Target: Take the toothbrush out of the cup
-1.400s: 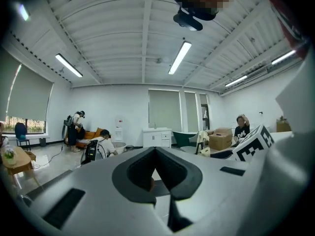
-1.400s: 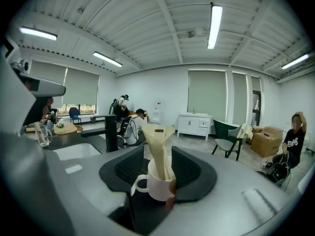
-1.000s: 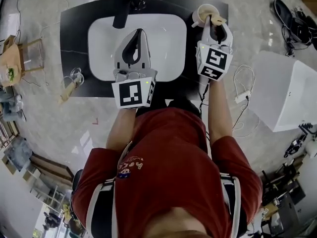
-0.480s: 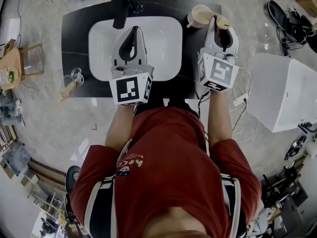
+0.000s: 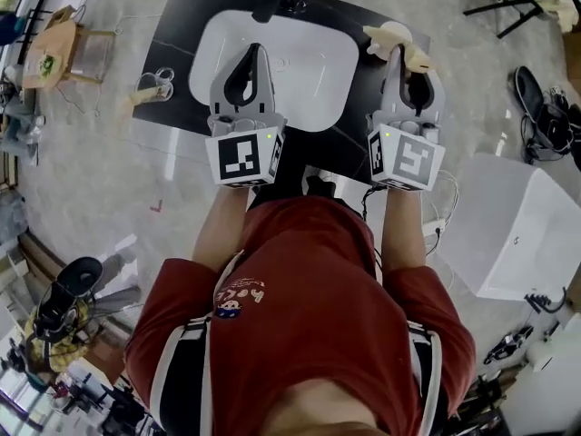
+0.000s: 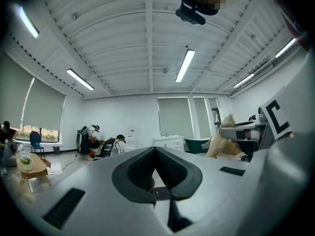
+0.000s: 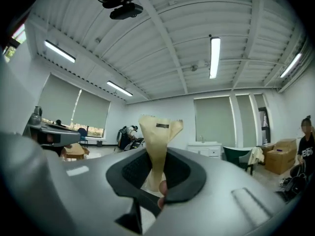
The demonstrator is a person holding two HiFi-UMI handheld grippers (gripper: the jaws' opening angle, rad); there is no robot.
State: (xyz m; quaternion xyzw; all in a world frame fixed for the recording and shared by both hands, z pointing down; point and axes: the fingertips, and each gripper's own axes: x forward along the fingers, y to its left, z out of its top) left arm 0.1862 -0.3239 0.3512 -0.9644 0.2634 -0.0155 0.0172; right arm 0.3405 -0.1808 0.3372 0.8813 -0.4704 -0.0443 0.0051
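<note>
Your left gripper (image 5: 255,51) hangs over the left half of the sink (image 5: 313,57), its fingers pressed together with nothing between them. Just right of the sink, above the black table (image 5: 182,25), your right gripper (image 5: 400,54) has its fingers clamped on the toothbrush (image 5: 390,34). The toothbrush's cream-wrapped end sticks out past the fingertips.

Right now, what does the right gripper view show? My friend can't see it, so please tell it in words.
The right gripper's jaws pinch a tan wrapped toothbrush that stands upright above them. Behind it is a big white room with ceiling lights, window blinds and a person at the far right.
</note>
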